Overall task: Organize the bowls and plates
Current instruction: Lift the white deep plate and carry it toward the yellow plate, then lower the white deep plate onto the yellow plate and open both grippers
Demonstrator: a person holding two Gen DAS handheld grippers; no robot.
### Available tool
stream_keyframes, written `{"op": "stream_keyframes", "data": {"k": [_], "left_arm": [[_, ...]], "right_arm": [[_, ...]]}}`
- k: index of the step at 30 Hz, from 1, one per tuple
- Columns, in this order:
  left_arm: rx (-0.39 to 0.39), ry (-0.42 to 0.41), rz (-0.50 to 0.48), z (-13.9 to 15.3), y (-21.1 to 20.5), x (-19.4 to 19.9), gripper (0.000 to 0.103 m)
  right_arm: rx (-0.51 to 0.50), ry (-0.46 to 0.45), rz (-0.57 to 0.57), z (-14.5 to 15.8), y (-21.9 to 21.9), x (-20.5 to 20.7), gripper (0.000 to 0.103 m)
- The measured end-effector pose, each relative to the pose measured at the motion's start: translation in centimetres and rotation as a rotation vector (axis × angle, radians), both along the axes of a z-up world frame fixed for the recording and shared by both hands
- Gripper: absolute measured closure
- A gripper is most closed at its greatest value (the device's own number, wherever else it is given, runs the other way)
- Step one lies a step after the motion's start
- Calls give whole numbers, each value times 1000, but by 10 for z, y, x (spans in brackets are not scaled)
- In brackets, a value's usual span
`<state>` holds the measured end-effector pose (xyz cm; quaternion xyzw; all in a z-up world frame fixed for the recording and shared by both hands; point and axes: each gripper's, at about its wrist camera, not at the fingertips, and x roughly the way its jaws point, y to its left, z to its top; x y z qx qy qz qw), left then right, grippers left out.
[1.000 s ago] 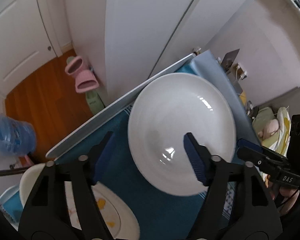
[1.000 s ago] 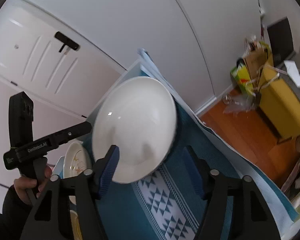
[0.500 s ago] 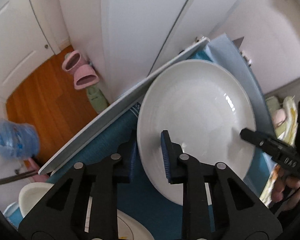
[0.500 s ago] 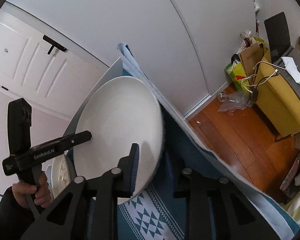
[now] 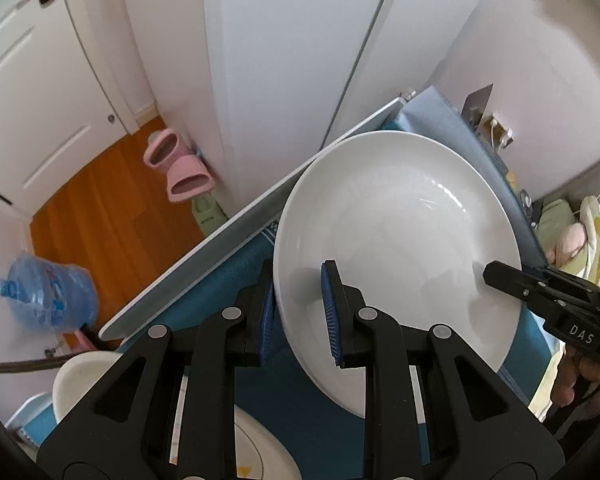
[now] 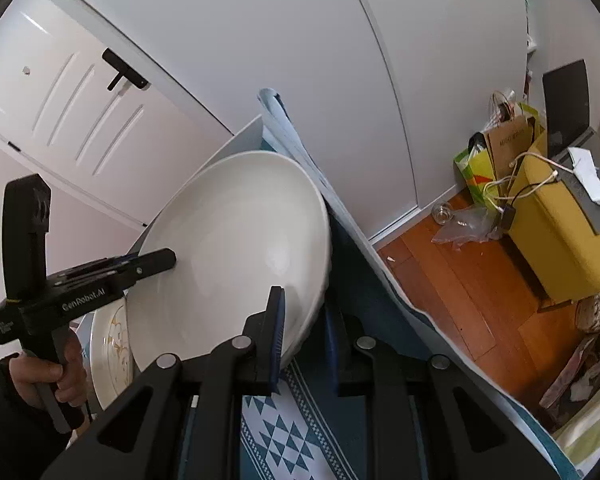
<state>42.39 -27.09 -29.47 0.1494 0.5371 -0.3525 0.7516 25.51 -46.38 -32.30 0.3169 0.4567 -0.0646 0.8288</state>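
Left gripper (image 5: 300, 312) pinching the rim of the large white bowl (image 5: 396, 248) at the bowl's 8 o'clock edge, one blue pad inside the wall, the other outside; jaws have just been closing, rim between them. Right gripper (image 6: 304, 336) likewise clamped on the same bowl (image 6: 236, 248), at its 5 o'clock edge in the right wrist view, one pad inside, the other behind the wall. Each gripper shows in the other's camera: right one entering at 3 o'clock in the left view, left one at 9 o'clock in the right view with a hand (image 6: 48, 376) on its grip. Bowl held between both, tilted; whether it touches the cloth cannot be told. Below it, teal patterned cloth (image 6: 284, 432) over the table (image 5: 204, 256). At 7 o'clock in the left view, a patterned plate (image 5: 256, 448) and a smaller white bowl (image 5: 80, 376), just beside each other. Farther off, wood floor with pink slippers (image 5: 180, 176) at 10 o'clock, a blue water jug (image 5: 48, 292) at 9 o'clock. Right view, far at 3 o'clock: yellow box (image 6: 560, 232), paper bag (image 6: 508, 148).
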Motion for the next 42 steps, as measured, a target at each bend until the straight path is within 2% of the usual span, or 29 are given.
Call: {"op": "stream_keyframes", "data": {"k": [5,10,18,25,31,34,39,42], "left_arm": [[-36,-30,7,27,5,-15,83],[-84,-64,39,63,23,-39,83],[-145,-110,149,116,79,-93,83],[-134,-154,286,144,136,-153,83],[-129,-178,512,150,189,-207,83],[-127,-177,633,139,208,-229,83],[-125,-141,815,114,245,-264,83],[-115,-126,885,98,259,-277,83]], "right_arm": [[-27,-28,9,17,0,-8,86],[-71,-76,54,54,6,-21,86],[-109,-143,145,111,36,-47,86],[-110,-175,281,130,76,-67,86],[-80,-186,507,126,110,-66,86],[-71,-175,639,116,130,-63,86],[-60,-163,796,97,160,-60,86],[-65,-156,875,84,179,-62,86]]}}
